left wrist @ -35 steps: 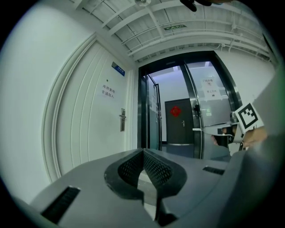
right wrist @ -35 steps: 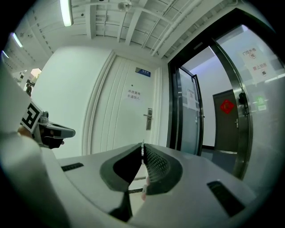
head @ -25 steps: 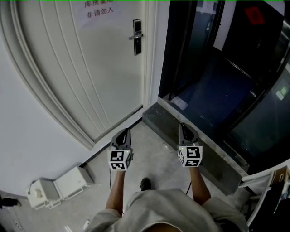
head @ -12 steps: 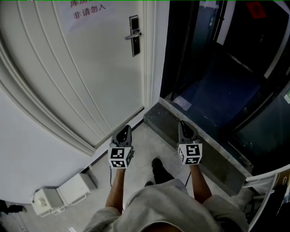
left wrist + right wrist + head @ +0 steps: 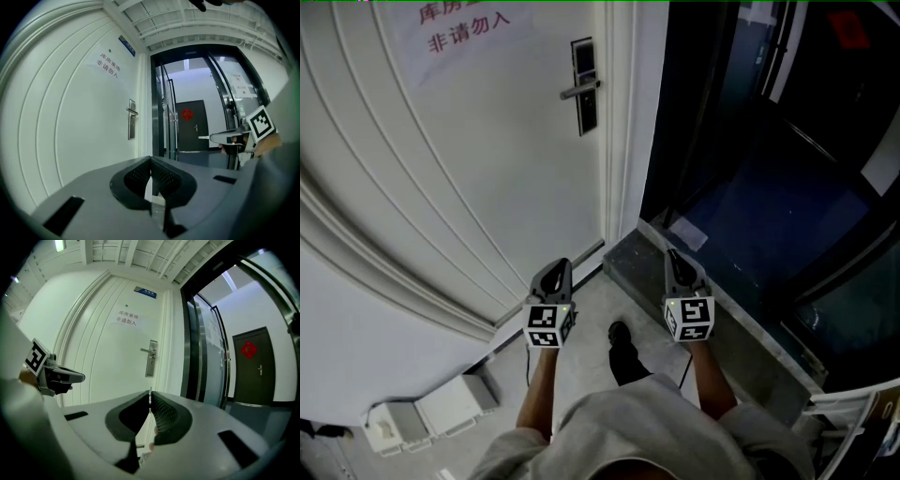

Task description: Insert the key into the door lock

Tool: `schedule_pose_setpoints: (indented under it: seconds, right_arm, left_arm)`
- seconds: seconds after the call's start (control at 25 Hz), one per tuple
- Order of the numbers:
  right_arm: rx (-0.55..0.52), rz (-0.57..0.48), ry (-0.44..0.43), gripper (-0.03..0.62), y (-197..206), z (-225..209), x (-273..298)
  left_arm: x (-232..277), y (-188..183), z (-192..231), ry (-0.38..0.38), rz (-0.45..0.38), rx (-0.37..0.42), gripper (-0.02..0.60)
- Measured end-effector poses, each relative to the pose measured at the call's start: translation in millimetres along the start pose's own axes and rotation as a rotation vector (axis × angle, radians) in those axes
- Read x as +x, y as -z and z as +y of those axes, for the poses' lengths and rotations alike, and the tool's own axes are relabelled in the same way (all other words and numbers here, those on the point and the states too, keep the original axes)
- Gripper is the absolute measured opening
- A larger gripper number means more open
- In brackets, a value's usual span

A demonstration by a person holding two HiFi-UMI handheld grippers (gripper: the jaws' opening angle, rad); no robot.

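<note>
Door lock (image 5: pixel 584 86), the dark plate with lever handle on the white door (image 5: pixel 469 178), at its right edge, is well apart from both grippers. Left gripper (image 5: pixel 555 274) is clenched on nothing; right gripper (image 5: pixel 678 264) pinches a thin metal sliver, apparently the key (image 5: pixel 149 397), edge-on at its tips. Risk: so shallow a pinch may let the key twist or slip against the lock.

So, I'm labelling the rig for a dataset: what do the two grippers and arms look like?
Both the left gripper and right gripper are grey tapered shells with black textured pads, each backed by a cube of black-and-white square markers. Forearms are unsleeved.
</note>
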State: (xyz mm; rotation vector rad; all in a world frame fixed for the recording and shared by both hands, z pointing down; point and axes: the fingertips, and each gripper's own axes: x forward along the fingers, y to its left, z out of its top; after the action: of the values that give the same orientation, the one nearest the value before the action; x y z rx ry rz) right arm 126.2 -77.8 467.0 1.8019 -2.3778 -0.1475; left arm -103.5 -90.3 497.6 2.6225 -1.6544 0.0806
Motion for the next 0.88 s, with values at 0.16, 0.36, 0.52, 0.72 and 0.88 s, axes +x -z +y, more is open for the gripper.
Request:
schedule_pose_setpoints:
  seconds: [0.16, 0.36, 0.52, 0.72, 0.88]
  right_arm:
    - [0.0, -0.011, -0.027, 0.029, -4, -22, 61]
    - [0.004, -0.033, -0.085, 0.029, -18, -50, 146]
    - [0.0, -0.045, -0.137, 0.029, -32, -65, 209]
    - [-0.006, -0.046, -0.188, 0.029, -33, -76, 267]
    - [0.004, -0.043, -0.218, 0.029, -30, -81, 298]
  left_arm:
    - [56, -9, 18, -0.018, 0.003, 0.01, 0.018]
    - [128, -32, 43, -0.063, -0.011, 0.014, 0.018]
    - [178, -34, 62, -0.1, 0.004, 0.006, 0.018]
    - [221, -39, 86, -0.149, 0.005, 0.0, 0.018]
    - [241, -43, 97, -0.172, 0.009, 0.006, 0.018]
